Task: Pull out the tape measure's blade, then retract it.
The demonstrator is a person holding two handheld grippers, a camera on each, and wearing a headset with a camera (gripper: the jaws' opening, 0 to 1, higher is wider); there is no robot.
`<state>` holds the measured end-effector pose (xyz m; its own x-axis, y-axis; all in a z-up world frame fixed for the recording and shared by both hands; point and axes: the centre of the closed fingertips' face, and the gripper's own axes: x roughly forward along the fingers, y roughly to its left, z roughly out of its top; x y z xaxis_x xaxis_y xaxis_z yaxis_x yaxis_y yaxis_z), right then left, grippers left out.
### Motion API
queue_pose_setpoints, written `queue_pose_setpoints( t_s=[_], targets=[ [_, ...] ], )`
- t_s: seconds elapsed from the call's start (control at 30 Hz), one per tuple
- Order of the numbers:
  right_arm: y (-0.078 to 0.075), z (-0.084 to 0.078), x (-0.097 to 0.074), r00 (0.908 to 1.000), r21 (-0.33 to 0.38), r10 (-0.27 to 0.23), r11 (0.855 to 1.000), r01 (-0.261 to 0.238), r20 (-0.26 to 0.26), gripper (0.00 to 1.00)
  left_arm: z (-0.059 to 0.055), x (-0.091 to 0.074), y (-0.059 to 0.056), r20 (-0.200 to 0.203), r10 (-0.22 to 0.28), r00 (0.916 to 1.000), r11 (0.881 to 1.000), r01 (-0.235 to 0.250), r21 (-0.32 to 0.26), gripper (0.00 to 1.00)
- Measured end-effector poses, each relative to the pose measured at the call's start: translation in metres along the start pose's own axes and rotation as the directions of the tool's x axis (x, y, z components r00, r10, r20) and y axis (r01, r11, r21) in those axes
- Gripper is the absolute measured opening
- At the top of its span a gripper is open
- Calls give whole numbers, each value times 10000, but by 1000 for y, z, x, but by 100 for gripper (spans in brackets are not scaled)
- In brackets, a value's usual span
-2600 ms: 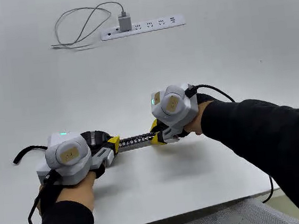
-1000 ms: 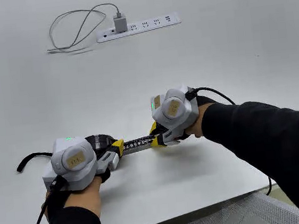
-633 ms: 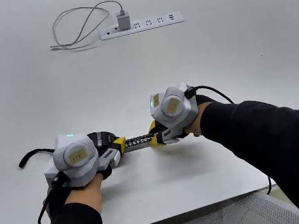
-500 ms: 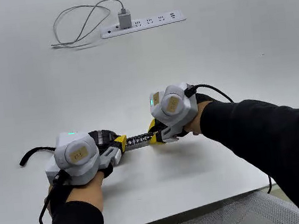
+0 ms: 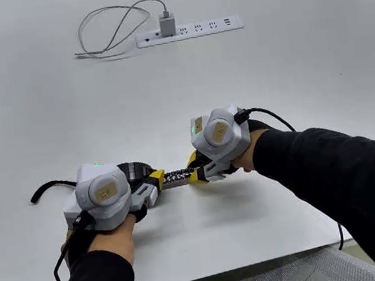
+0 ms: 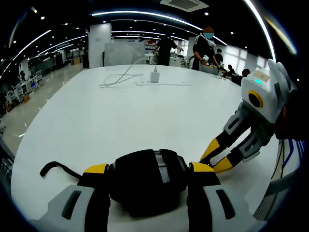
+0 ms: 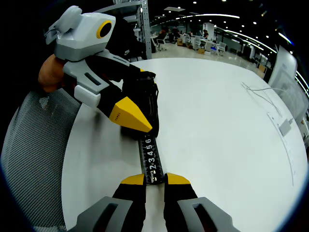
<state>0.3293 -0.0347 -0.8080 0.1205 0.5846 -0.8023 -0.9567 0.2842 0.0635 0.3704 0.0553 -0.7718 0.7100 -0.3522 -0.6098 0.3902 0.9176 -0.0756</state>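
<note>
Clamping tape measure [image 6: 147,183] in left fingers [image 6: 96,169], pinching blade [image 7: 150,155] tip in right fingers [image 7: 177,180]. Liable to snap back upon slipped pinch.

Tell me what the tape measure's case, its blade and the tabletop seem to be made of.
The case: matte black, probably plastic or rubber overmould; dull, soft-edged surface with a grey band. The blade: thin flat dark strip with white printed numerals, likely coated steel, unconfirmed. The tabletop: smooth white, faintly glossy with soft reflections; probably laminate or painted board.
</note>
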Motion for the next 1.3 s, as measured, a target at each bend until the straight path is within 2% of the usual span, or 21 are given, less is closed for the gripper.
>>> queue_pose_setpoints(
  t_s=[0.2, 0.57, 0.9, 1.3],
  targets=[
    [-1, 0, 0, 10000, 159, 32, 9999, -33, 50, 10, -1, 0, 0, -12, -1, 10000, 10000, 1, 8, 60],
    [1, 3, 2, 9999, -36, 134, 9999, -134, 22, 10, -1, 0, -1, -15, 38, 10000, 10000, -38, -3, 60],
    [0, 4, 2, 9998, 133, -46, 9999, 43, 187, 10, -1, 0, -1, 14, 34, 10000, 10000, -34, -11, 60],
    [2, 9, 6, 9998, -22, 82, 10000, -81, 164, 10, 0, 0, 0, 69, -5, 10000, 10000, 5, -30, 60]
  ],
)
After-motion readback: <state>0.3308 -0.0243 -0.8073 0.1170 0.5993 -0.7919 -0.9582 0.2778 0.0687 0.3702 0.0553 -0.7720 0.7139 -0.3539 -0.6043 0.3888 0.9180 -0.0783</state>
